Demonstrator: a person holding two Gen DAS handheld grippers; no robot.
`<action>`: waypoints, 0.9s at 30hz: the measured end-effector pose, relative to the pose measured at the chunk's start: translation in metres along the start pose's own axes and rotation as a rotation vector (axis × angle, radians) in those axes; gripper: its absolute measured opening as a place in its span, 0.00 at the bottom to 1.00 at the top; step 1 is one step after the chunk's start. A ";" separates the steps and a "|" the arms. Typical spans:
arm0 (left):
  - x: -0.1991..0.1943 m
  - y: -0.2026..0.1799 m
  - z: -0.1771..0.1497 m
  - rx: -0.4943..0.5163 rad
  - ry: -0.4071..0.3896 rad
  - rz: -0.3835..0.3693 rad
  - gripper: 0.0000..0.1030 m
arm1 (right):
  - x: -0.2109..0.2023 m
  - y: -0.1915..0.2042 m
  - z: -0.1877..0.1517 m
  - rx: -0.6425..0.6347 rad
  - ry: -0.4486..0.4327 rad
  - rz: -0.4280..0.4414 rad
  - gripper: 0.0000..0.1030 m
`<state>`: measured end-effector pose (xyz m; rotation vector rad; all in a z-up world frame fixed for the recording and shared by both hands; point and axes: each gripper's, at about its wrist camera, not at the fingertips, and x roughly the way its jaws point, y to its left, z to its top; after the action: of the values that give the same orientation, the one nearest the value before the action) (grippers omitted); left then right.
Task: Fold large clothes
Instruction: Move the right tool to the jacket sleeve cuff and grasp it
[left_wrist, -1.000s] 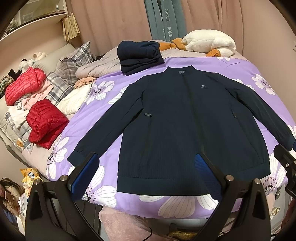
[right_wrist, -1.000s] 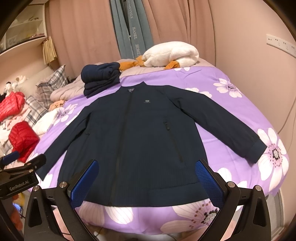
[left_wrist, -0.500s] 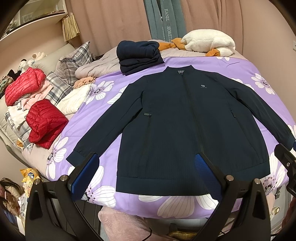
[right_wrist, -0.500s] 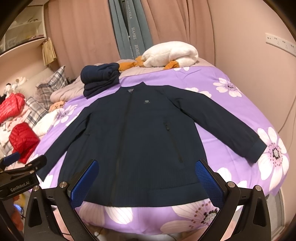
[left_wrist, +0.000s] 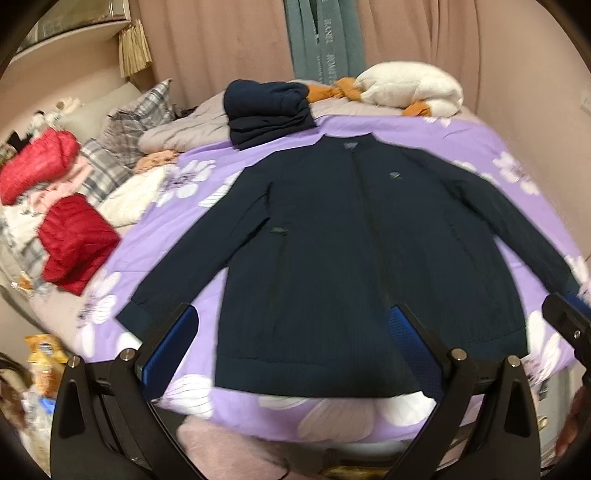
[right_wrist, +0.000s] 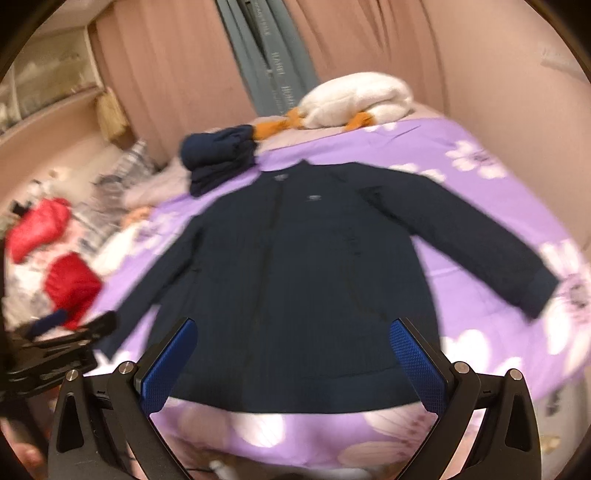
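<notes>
While jacket lies flat, left gripper, right gripper agape, empty.

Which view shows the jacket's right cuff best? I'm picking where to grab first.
The right wrist view: the right cuff lies whole on the purple bedspread, though blurred. In the left wrist view the right gripper covers that cuff at the frame edge.
</notes>
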<state>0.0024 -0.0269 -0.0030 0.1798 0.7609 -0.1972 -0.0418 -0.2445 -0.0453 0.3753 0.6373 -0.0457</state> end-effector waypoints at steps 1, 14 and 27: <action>0.002 0.000 0.000 -0.010 -0.010 -0.026 1.00 | 0.002 -0.005 0.000 0.017 -0.003 0.036 1.00; 0.031 -0.024 0.006 -0.007 -0.049 -0.077 1.00 | 0.020 -0.114 -0.014 0.365 -0.111 0.142 1.00; 0.064 -0.045 0.021 -0.001 -0.009 -0.210 1.00 | 0.024 -0.221 -0.032 0.595 -0.051 -0.141 1.00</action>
<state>0.0507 -0.0829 -0.0364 0.0977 0.7704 -0.3960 -0.0751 -0.4375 -0.1560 0.8996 0.5909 -0.3843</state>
